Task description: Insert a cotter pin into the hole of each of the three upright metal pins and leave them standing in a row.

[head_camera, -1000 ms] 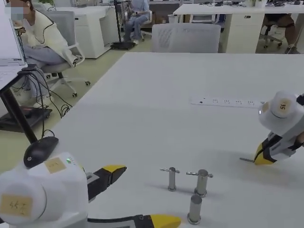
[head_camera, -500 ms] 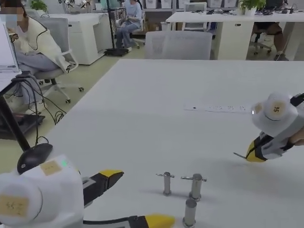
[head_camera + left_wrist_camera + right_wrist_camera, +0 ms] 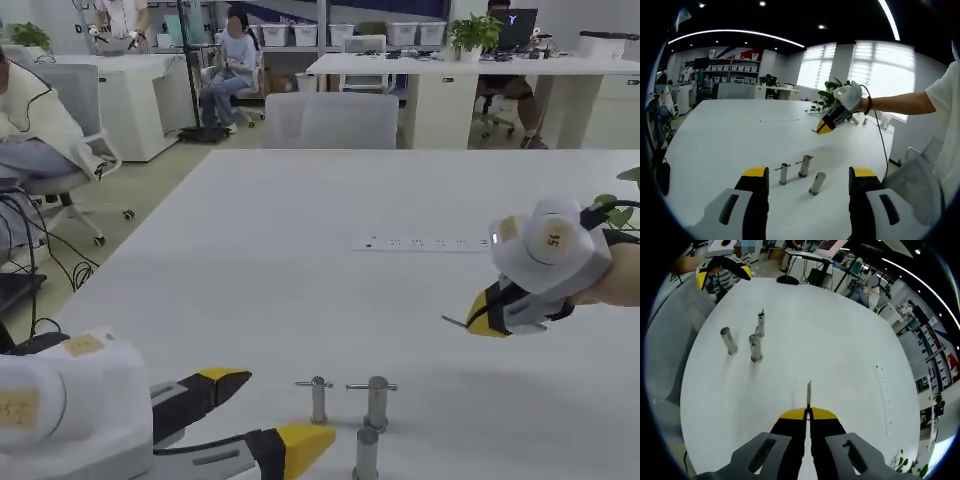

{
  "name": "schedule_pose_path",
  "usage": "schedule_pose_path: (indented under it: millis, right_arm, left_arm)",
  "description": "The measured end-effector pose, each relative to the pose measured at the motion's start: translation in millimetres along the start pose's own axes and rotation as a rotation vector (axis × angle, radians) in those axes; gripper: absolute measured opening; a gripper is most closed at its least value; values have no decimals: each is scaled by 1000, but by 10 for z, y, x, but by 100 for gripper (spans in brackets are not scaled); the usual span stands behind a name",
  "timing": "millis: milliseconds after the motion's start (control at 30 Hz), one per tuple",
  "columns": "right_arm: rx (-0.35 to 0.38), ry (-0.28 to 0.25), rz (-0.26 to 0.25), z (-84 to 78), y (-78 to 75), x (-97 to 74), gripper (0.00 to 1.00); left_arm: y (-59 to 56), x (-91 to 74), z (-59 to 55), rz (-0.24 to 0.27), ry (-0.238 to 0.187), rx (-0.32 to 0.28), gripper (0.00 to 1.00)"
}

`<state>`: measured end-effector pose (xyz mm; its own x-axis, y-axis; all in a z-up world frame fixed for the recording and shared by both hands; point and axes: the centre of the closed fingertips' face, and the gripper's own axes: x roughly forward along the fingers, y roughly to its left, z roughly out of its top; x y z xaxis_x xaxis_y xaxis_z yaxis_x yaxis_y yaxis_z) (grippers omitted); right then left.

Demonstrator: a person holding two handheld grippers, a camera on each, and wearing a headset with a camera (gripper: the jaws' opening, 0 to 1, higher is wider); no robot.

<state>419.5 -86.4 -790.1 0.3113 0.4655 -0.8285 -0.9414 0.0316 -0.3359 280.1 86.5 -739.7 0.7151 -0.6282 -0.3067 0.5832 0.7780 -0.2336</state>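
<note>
**Left.** Your left gripper [image 3: 288, 405], white-bodied with yellow-tipped black jaws, sits at the lower left of the head view over the white workbench [image 3: 250, 260]. Its jaws are released, spread wide with nothing between them. In the left gripper view, the three upright grey metal pins [image 3: 804, 166] stand on the bench ahead of that gap.

**Centre.** The left pin [image 3: 318, 400] and the middle pin [image 3: 377, 402] stand side by side, each with a thin cotter pin [image 3: 372, 386] crossing near its top. The third pin [image 3: 367, 455] stands just in front of the middle pin, nearer to you, with its top bare. A white power strip [image 3: 425, 243] lies flat farther back on the bench.

**Right.** Your right gripper [image 3: 474, 322] hangs above the bench, well apart from the pins and to their right. Its jaws are clenched on a loose cotter pin [image 3: 809, 392], a slim metal sliver jutting forward from the tips.
</note>
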Motion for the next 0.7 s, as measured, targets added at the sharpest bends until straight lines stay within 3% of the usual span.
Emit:
schedule_pose_path:
  millis: [300,500,700]
  right_arm:
    - [-54,-48,-48,181,138,-217,3]
    - [-109,-72,-57,341,344,-361,3]
    - [-135,-112,-67,526,543,-444,3]
  left_arm:
    - [-99,73,41,-66,-4,-69,50]
    - [-247,167,53,-123,8,-113,44]
    - [-393,257,62,-170,20,-119,39]
